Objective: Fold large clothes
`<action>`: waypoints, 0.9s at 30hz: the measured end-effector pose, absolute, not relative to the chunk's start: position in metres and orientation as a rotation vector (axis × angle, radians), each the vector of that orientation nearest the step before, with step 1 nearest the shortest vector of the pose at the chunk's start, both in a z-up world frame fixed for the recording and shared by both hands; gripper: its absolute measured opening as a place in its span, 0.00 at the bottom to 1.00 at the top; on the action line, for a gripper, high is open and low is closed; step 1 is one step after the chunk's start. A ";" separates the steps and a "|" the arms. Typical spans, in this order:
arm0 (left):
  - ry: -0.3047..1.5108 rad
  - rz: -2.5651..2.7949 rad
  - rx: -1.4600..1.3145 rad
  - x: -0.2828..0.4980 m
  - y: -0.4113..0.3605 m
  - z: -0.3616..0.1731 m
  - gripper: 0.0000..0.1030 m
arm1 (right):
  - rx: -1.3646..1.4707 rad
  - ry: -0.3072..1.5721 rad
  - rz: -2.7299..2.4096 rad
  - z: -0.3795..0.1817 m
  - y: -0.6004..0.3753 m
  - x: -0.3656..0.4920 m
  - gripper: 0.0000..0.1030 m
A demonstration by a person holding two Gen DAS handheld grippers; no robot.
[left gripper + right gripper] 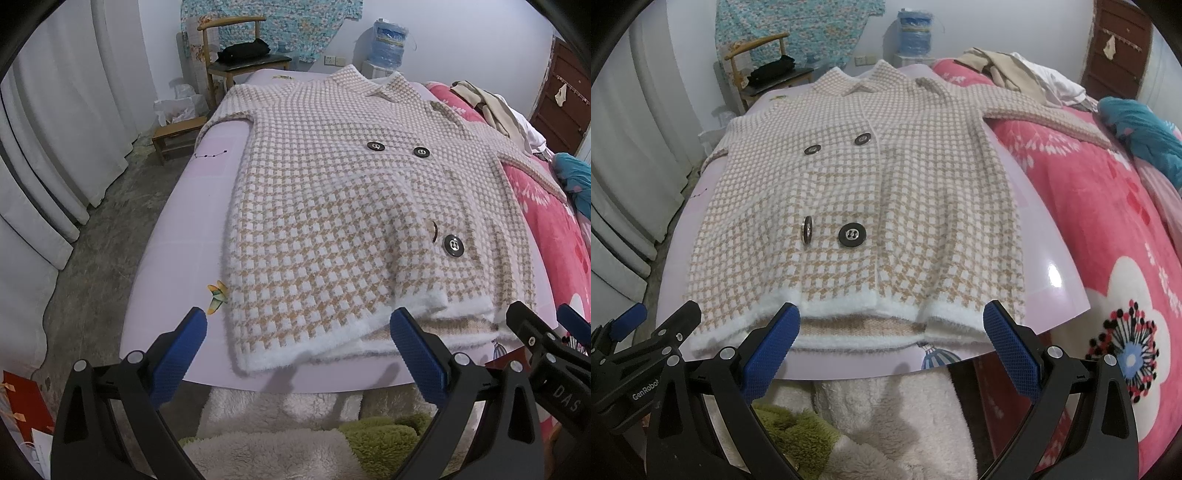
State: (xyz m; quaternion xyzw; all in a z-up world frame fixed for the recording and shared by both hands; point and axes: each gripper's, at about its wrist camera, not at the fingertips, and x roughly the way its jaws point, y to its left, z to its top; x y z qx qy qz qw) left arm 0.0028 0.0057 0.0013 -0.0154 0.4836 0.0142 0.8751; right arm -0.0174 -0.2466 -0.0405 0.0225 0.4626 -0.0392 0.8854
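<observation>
At the bottom of each wrist view only the black arms and blue textured pads of the grippers are seen; the hands holding them are cut off. The left gripper (pixel 297 334) is held with its fingers spread wide and nothing between them, just short of the coat's hem. The right gripper (pixel 892 330) is likewise spread wide and empty, its pads set against the white hem band in the picture, though contact cannot be confirmed. Part of the right gripper is also seen at the right edge of the left view, and part of the left gripper at the left edge of the right view.

Below the grippers, a cream fleece (pixel 916 413) and a green shaggy cloth (pixel 384 439) are partly hidden by the gripper arms.

The houndstooth coat (pixel 332 206) is laid flat, front up, on a smooth glossy lilac board (pixel 177 236). Its knit is fuzzy, in tan and white checks, with a fluffy white hem. Four dark round buttons are visible; one near button (pixel 807 230) is turned on edge. A sleeve (pixel 1045 118) is stretched onto the pink floral blanket (pixel 1108 206).

Farther off, a heap of beige and white clothes (pixel 1015 74) and a teal cloth (pixel 1141 129) lie on the blanket. A wooden chair (pixel 236 48), grey curtains (pixel 55 122) and a blurred blue water jug (pixel 389 42) are set against the far wall.
</observation>
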 end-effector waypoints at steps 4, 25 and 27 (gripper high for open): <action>1.010 0.030 -0.031 0.002 0.006 0.001 0.95 | 0.047 0.960 -0.081 -0.041 -0.246 -0.018 0.93; 1.009 0.032 -0.030 0.002 0.007 -0.001 0.95 | 0.050 0.958 -0.080 -0.042 -0.247 -0.018 0.93; 1.010 0.032 -0.030 0.002 0.007 0.000 0.95 | 0.050 0.959 -0.080 -0.042 -0.247 -0.018 0.93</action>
